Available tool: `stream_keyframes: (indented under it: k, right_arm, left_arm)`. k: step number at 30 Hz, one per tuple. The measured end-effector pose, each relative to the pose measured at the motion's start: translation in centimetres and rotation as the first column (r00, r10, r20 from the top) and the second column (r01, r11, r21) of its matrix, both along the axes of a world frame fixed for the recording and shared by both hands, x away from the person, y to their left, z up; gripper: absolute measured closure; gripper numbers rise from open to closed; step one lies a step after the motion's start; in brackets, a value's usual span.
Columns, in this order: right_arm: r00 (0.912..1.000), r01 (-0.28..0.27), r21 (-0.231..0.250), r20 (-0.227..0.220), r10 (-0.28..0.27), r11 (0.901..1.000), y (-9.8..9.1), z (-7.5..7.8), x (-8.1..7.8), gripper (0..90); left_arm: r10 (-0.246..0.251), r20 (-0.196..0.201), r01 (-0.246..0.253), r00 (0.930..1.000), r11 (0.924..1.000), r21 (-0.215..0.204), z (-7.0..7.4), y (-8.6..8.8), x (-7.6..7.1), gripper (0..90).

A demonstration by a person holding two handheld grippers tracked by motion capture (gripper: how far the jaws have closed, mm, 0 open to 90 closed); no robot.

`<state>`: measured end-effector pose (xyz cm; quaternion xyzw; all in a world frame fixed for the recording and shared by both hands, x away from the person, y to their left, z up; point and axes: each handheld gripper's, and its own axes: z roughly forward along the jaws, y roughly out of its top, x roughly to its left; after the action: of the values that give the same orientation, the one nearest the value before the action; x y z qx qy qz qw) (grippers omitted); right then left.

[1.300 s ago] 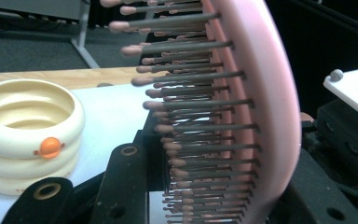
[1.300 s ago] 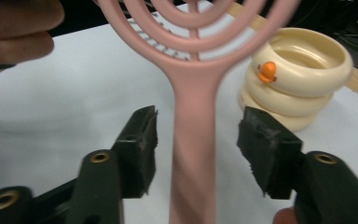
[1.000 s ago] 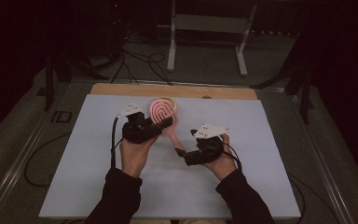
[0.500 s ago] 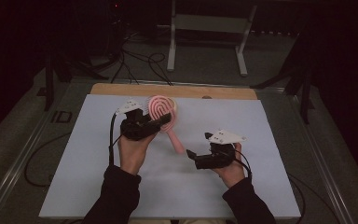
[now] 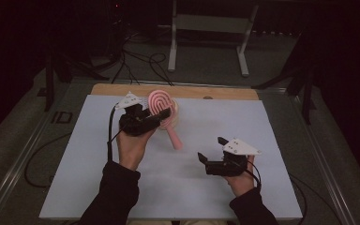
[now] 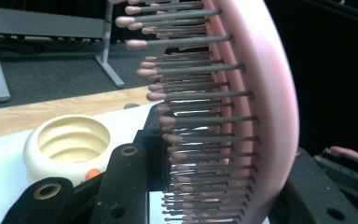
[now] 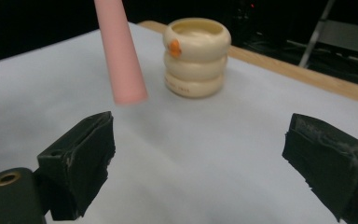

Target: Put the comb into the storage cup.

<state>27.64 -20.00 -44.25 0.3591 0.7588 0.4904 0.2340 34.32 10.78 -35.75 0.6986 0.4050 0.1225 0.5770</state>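
The left gripper (image 5: 161, 115) is clamped on the head of a pink hairbrush (image 5: 161, 102), its jaws pressed against the head's edge. In the left gripper view the brush head (image 6: 256, 107) stands on edge right before the camera, its rows of ball-tipped bristles (image 6: 191, 93) pointing to the left of that view. The brush's handle (image 5: 174, 138) slants down toward the person, its end hanging free above the white table sheet (image 5: 272, 122).

The right gripper (image 5: 211, 152) holds nothing: its jaws stand wide apart and have just been opening. It sits low over the sheet, well apart from the handle's end (image 7: 121, 56).

Behind the brush stands a cream ribbed cup (image 7: 196, 57) with a small orange mark, near the table's wooden far edge (image 5: 215, 91).
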Motion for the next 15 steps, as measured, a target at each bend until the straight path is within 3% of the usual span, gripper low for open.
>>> stream_keyframes:
  k: [3, 7, 15]
  right_arm:
    - [1.0000, 0.006, 0.000, -0.004, -0.006, 1.0000, -0.2, -0.2, -0.1, 8.5]
    - [0.9989, 0.040, 0.040, -0.026, -0.039, 0.9984, -1.7, -1.5, -0.7, 8.5]
    - [0.9994, 0.034, 0.039, -0.005, -0.034, 0.9987, -2.3, -2.2, -1.9, 8.5]
  left_arm:
    - [0.002, 0.005, -0.002, 1.0000, 1.0000, 0.003, 0.1, 0.1, 0.0, 64.1]
    - [0.007, 0.020, -0.007, 0.9998, 0.9998, 0.016, 0.6, 0.3, 0.2, 64.2]
    - [0.026, 0.044, -0.027, 0.9987, 0.9993, 0.027, 0.8, 0.8, 0.8, 64.6]
